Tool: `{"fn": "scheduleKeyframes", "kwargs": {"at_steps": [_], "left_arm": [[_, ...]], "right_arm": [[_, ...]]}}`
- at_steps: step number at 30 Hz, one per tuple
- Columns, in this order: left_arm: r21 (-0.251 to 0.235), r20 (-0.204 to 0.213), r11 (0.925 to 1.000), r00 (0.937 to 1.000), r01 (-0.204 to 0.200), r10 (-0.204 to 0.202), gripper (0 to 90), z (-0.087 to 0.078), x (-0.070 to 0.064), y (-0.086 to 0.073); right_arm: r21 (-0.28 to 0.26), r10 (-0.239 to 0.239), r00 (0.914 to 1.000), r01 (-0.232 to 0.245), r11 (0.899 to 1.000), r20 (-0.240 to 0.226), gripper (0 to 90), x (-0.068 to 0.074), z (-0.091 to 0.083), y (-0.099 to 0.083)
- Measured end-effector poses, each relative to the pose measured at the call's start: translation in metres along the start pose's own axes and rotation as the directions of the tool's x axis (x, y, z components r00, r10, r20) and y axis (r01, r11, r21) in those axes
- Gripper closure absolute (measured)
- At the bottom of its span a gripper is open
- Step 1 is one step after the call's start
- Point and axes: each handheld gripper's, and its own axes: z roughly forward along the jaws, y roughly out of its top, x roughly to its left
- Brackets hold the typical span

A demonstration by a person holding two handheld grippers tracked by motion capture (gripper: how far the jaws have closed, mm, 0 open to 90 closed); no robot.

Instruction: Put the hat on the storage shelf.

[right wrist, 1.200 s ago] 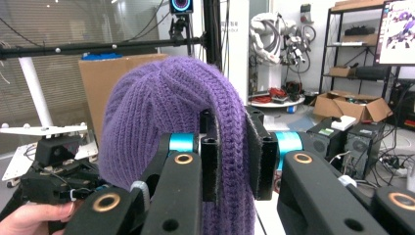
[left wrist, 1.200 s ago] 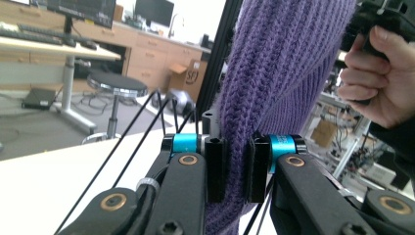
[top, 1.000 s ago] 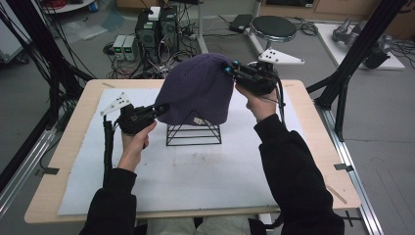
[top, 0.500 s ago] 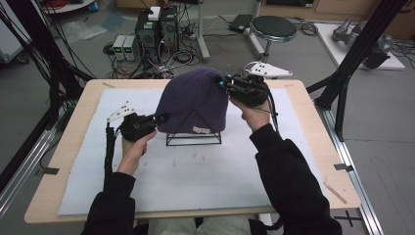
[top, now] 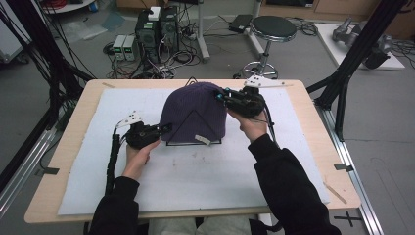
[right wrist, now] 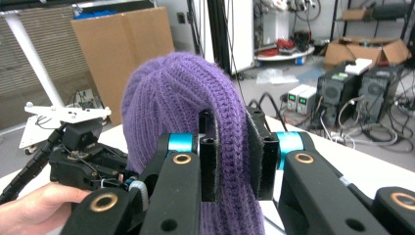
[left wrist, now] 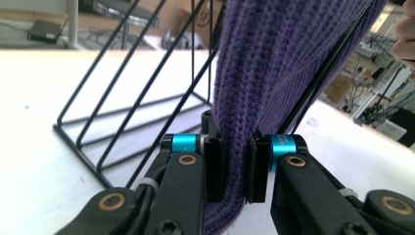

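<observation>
Currently we hold the purple knit beanie (top: 193, 112) at two opposite points of its lower edge while it drapes over the black wire rack (top: 193, 132) that stands near the middle of the white mat (top: 195, 181). Our left gripper (top: 164, 129) sits low at the beanie's left hem, close to the mat; in the left gripper view its jaws are pressed onto a vertical fold of the ribbed knit (left wrist: 235, 147), with the rack's slanted wires (left wrist: 127, 98) just to one side. Our right gripper (top: 221, 96) sits higher, at the beanie's upper right side; in the right gripper view its jaws pinch a thick roll of the knit (right wrist: 230, 142), and the left gripper (right wrist: 88, 156) shows beyond the crown. The relation that governs the coming move is this: the beanie's opening faces down over the rack, its crown points up and away from us, and the two grips lie on a line that runs across the rack from lower left to upper right. We judge that the beanie is seated on the rack's peak but not yet drawn level, because the right grip stands well above the left one. The right hand (top: 247, 127) is therefore the one with travel remaining; a downward pull along the rack's right slope should settle the hem beside the frame base.
</observation>
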Motion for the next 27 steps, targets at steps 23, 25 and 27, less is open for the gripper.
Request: {"fn": "scheduleKeyframes", "kwargs": {"at_steps": [23,25,27], "left_arm": [[-0.098,-0.110,0.9935,0.9915,0.059,-0.070,21.8,-0.020,-0.011,0.011],[-0.114,-0.124,0.9922,0.9901,0.051,-0.065,20.7,-0.026,-0.012,0.013],[-0.125,-0.137,0.9914,0.9890,0.039,-0.056,20.6,-0.032,-0.013,0.015]], "right_arm": [[-0.002,0.132,0.9911,-0.132,0.991,0.015,11.5,-0.018,-0.022,0.002],[-0.004,0.126,0.9914,-0.126,0.992,0.032,11.5,-0.019,-0.027,0.003],[-0.003,0.123,0.9908,-0.123,0.992,0.055,11.5,-0.020,-0.033,0.002]]}}
